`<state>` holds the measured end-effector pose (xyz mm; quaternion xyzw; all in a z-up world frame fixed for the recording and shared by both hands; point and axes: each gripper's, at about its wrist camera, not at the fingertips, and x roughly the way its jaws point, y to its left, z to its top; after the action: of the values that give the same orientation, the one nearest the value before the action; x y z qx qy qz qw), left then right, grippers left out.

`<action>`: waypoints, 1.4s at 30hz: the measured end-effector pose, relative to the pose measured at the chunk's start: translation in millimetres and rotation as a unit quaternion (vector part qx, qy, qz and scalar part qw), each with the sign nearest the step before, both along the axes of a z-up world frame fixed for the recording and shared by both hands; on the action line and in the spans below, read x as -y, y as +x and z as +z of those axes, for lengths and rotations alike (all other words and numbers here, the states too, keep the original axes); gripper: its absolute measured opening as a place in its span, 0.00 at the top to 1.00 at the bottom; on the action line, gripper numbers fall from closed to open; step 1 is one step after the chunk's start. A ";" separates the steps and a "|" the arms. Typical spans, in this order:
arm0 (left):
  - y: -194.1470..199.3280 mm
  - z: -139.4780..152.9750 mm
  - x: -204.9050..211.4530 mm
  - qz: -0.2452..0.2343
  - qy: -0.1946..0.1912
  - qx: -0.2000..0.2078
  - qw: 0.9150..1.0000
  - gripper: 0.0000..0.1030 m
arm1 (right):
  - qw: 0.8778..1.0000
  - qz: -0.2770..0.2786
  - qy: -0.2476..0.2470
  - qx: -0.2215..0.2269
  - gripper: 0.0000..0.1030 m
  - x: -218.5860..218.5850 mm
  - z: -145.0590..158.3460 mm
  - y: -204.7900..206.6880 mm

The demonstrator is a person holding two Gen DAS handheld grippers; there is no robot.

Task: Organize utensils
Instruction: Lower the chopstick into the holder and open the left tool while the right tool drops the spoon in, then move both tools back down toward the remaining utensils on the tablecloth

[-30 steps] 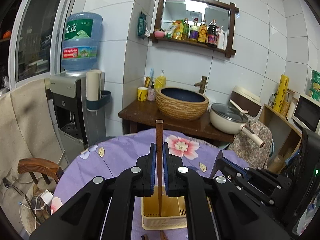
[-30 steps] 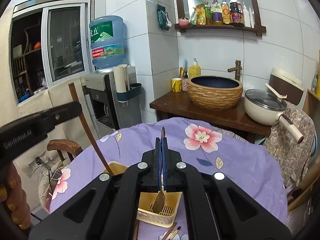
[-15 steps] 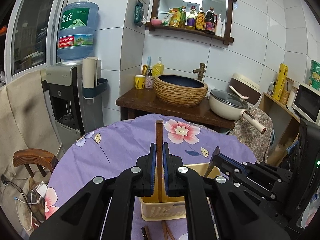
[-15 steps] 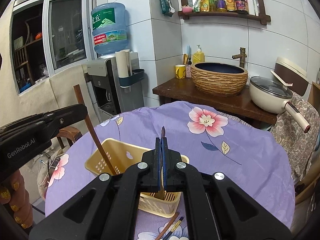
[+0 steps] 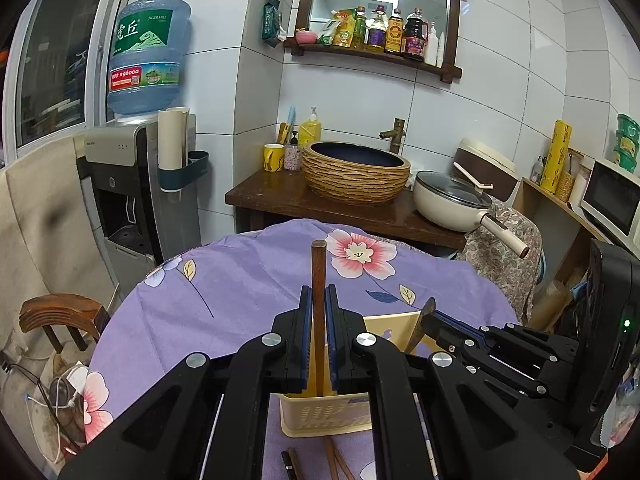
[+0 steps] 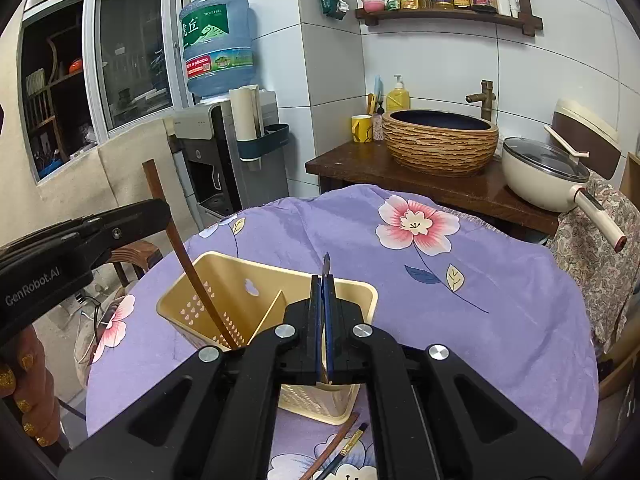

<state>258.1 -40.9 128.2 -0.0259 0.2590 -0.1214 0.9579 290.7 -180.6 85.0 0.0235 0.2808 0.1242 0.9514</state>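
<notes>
A yellow plastic caddy [image 6: 224, 276] with a divider stands on the purple flowered tablecloth [image 6: 460, 320]. My left gripper [image 5: 319, 300] is shut on a long brown wooden utensil [image 5: 318, 268]. From the right wrist view, that wooden utensil [image 6: 188, 268] slants down from the left gripper [image 6: 162, 216] into the caddy's left compartment. My right gripper [image 6: 323, 286] is shut on a thin dark-handled utensil [image 6: 327, 264], directly above the caddy's right compartment; its lower end is hidden by the jaws. The left wrist view shows the caddy [image 5: 324, 420] below the jaws and the right gripper [image 5: 434, 318] beside it.
Loose chopsticks [image 6: 336, 444] lie on the cloth in front of the caddy. A person's hand [image 6: 24, 400] shows at the lower left. A wooden chair [image 5: 60, 312] stands left of the table. Behind the table is a wooden counter [image 6: 400, 168] with a basin and a pan [image 6: 540, 172].
Both grippers have come down toward the caddy with their utensils. The wooden utensil's lower end now reaches deep into the left compartment. More of the caddy shows.
</notes>
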 end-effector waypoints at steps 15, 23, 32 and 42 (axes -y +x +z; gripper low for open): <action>1.3 1.8 -1.6 0.003 -0.006 0.000 1.000 0.88 | 1.000 0.005 -0.005 0.011 0.98 3.1 -1.5 -5.9; -3.7 5.2 -9.0 0.004 -0.020 0.010 1.000 0.64 | 1.000 0.006 -0.001 0.021 0.97 6.6 -1.3 -10.6; -26.4 5.5 -25.1 0.014 -0.031 0.038 0.999 0.45 | 0.998 0.000 0.023 0.055 0.44 15.5 2.6 -28.4; -61.9 -30.8 -49.0 0.035 -0.013 0.010 0.999 0.11 | 0.999 -0.026 0.012 0.016 0.44 30.8 -18.1 -69.8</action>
<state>196.2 8.1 97.4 -0.0464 0.2466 -0.0920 0.9636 220.9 -211.4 66.9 0.0400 0.2633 0.1034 0.9583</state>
